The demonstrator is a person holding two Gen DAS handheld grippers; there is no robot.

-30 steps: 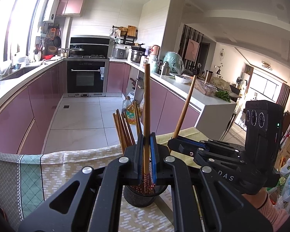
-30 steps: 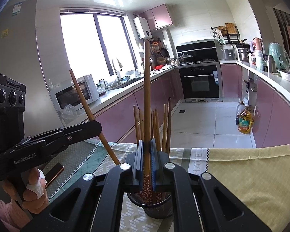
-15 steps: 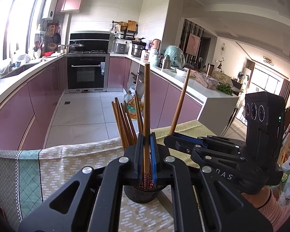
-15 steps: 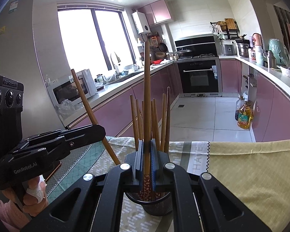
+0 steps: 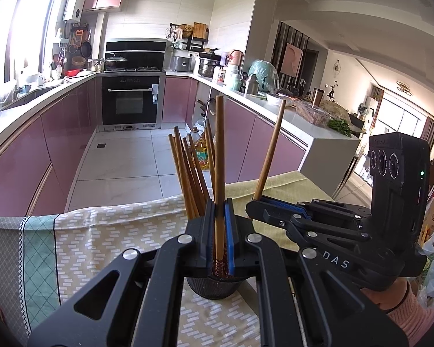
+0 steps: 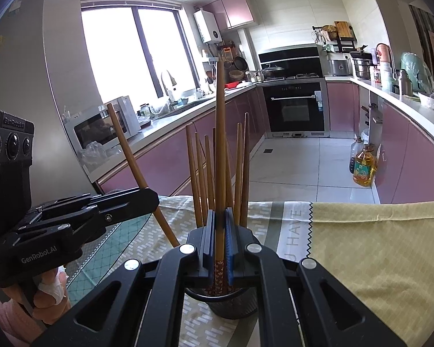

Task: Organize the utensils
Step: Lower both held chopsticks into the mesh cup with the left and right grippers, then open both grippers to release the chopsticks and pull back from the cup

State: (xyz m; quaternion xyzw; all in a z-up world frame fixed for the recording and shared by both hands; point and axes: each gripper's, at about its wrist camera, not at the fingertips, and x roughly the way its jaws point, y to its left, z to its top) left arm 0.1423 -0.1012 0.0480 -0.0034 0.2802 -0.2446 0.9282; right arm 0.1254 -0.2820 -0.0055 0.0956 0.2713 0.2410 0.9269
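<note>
Left gripper (image 6: 147,199): "GenRobot.AI"; cloth (image 6: 295,231): "HAVE".

Chopsticks (image 6: 201,173) stood in a holder (image 6: 234,306) on the cloth (image 6: 376,248), between the two grippers' sticks.

I see a built-in oven (image 5: 131,101) at the kitchen's far end, a microwave (image 6: 101,128) left of it, an oil bottle (image 6: 364,164) on the floor nearer.

My right gripper (image 6: 219,245) pinches one upright chopstick (image 6: 220,150) at lower centre, above the dark holder (image 6: 231,308); my left gripper (image 6: 147,202), at left, clamps another chopstick (image 6: 130,159), tilted.
</note>
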